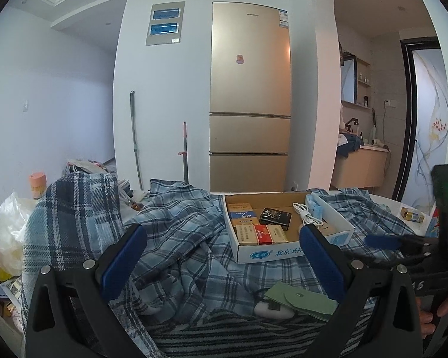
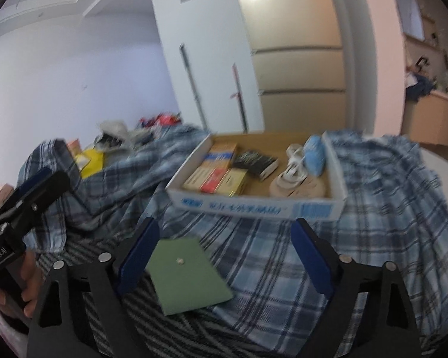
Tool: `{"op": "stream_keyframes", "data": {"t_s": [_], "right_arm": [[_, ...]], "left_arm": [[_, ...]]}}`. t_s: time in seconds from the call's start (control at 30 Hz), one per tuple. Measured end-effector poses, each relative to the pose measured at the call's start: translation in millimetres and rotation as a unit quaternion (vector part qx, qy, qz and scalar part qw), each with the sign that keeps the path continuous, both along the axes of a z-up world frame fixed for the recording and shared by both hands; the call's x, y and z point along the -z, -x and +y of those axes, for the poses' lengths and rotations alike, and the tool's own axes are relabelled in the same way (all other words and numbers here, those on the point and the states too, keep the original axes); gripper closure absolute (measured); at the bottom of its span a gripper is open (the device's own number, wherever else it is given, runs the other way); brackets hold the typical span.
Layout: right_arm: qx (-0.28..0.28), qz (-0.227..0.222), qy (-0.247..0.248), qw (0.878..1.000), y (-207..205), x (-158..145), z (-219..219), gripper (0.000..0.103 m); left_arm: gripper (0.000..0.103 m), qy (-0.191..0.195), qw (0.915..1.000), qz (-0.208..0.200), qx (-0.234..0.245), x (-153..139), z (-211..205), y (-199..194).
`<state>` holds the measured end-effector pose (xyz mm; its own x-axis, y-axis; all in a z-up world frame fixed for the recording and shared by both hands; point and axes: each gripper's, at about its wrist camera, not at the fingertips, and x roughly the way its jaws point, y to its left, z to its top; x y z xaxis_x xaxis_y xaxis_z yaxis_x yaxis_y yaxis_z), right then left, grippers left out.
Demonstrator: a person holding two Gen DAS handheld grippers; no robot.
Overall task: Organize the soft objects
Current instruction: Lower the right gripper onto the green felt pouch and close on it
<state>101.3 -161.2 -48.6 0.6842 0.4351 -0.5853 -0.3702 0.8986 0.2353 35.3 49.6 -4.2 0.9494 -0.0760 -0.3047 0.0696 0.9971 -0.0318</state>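
A blue plaid cloth (image 1: pixel 179 232) lies crumpled across the table, its left part draped over something tall. My left gripper (image 1: pixel 222 232) hovers over it, open, with nothing between its blue pads. My right gripper (image 2: pixel 225 225) is also open and points down at the plaid cloth (image 2: pixel 373 208). A flat green pouch (image 2: pixel 185 271) lies by its left finger, untouched. In the left wrist view the green pouch (image 1: pixel 301 298) rests on a white object (image 1: pixel 271 311). Beneath both lies a grey striped fabric (image 1: pixel 239 334). The right gripper (image 1: pixel 382 240) shows at the right edge.
A shallow cardboard box (image 1: pixel 271 255) holding small packets and a white cable sits on the cloth straight ahead. A plastic bag (image 1: pixel 9 229) and clutter crowd the left side. A small yellow box (image 1: pixel 413 214) lies far right. A fridge (image 1: pixel 251 95) stands behind the table.
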Motion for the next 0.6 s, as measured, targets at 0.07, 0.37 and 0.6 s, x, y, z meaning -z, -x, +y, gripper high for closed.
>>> {"op": "stream_keyframes", "data": {"t_s": [0.07,0.37,0.6], "right_arm": [[-0.015,0.031,0.007,0.999,-5.9,10.2,5.8,0.018],[-0.07,0.121,0.025,0.99,-19.9,39.5,25.8,0.025],[-0.075,0.153,0.002,0.985,-28.6,49.7,21.9,0.027]], "left_arm": [[0.0,-0.002,1.0,0.005,0.002,1.0,-1.0,-1.5],[0.0,-0.01,0.9999,0.012,0.003,4.2,-5.5,-4.4],[0.0,-0.019,0.9997,0.014,0.01,4.9,-9.6,-2.9]]}}
